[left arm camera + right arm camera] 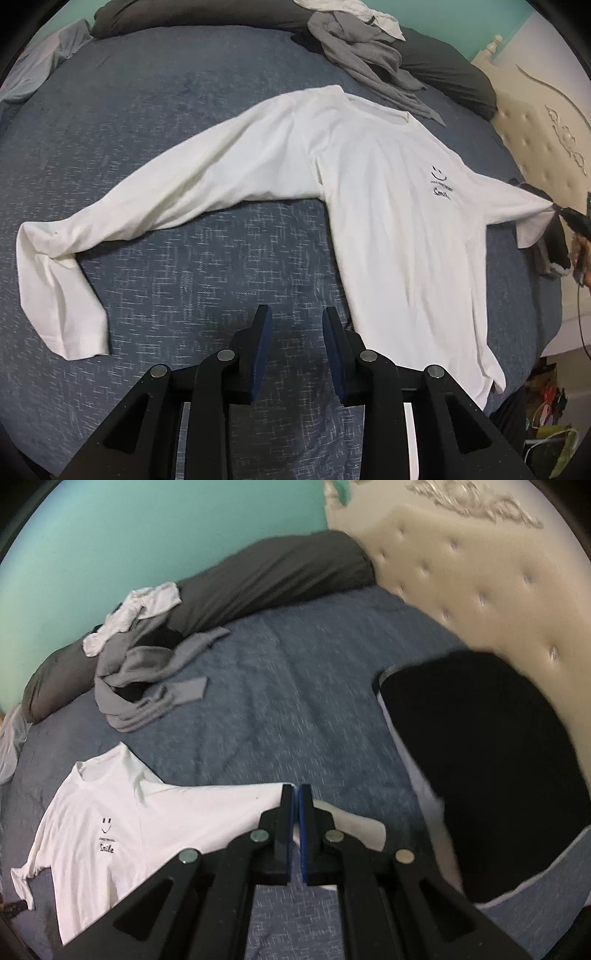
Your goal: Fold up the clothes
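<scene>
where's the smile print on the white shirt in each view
Left wrist view: the smile print sits right of centre, on the chest of the white shirt, below its collar.
Right wrist view: the print is at lower left, left of the right tongs, which are shut on the sleeve.
Shared landmark: the grey clothes pile beyond the collar.

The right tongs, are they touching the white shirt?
Touching. In the right wrist view the right tongs are shut on the white shirt sleeve. The left wrist view shows that sleeve pulled taut.
</scene>
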A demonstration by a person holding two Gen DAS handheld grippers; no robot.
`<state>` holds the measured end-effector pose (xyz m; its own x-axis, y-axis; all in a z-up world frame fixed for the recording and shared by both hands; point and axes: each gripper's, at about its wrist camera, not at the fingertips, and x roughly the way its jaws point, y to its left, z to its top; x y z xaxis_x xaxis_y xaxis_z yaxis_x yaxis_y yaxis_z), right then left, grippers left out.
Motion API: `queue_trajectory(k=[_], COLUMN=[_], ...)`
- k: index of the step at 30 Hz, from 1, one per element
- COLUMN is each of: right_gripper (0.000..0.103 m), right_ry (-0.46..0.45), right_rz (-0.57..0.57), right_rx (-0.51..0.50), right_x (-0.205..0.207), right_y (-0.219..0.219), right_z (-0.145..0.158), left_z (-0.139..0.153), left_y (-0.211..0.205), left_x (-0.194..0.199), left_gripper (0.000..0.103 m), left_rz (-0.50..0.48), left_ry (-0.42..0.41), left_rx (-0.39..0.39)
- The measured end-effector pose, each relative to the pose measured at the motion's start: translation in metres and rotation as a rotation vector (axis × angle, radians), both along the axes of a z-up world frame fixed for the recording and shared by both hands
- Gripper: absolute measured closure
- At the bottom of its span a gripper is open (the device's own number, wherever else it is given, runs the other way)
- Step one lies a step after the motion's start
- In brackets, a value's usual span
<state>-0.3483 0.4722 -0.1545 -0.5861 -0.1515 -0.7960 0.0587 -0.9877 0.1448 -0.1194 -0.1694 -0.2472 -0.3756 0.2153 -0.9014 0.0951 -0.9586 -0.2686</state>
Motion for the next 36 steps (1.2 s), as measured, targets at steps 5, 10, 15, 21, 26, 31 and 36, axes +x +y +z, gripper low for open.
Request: queue_trajectory(k=[5,10,15,21,26,31,36], right_gripper=[0.067,0.060,0.060,0.059,0.059,0.059,0.054], right_ry=[0.009,-0.020,-0.134,-0.244,-0.340,-0.374,-0.403], right_rz=[0.026,0.204,0.435,0.552,0.576,0.651,0.710], right_rx=[0.022,-0.040,-0.053,-0.069,-0.099,-0.060,-0.055], right_x=[0.024,0.079,0.158,0.226,0.263,0.294,0.317], right_y=[-0.015,-0.055,-0.109,-0.144,-0.166,-0.187,-0.202], right_z=[-0.004,-0.009,-0.039,-0.073,-0.102,-0.115,-0.120], left_z=[0.001,-0.002,-0.006,-0.015,-0.027,-0.036,-0.046], left_y=[0.011,0.025,0.040,0.058,0.070,0.078,0.087], left_x=[0.003,0.011,0.025,0.044,0.060,0.075,0.084], left_gripper=[0.071,0.067,0.066,0.066,0.065,0.062,0.062], left_rz=[-0.033,-0.060,-0.097,-0.151,-0.177,-0.195,-0.222], left_ry=[0.001,-0.003,-0.013,-0.034,-0.064,-0.084,-0.110], left_rx=[0.009,0.027,0.049,0.067,0.082,0.100,0.108])
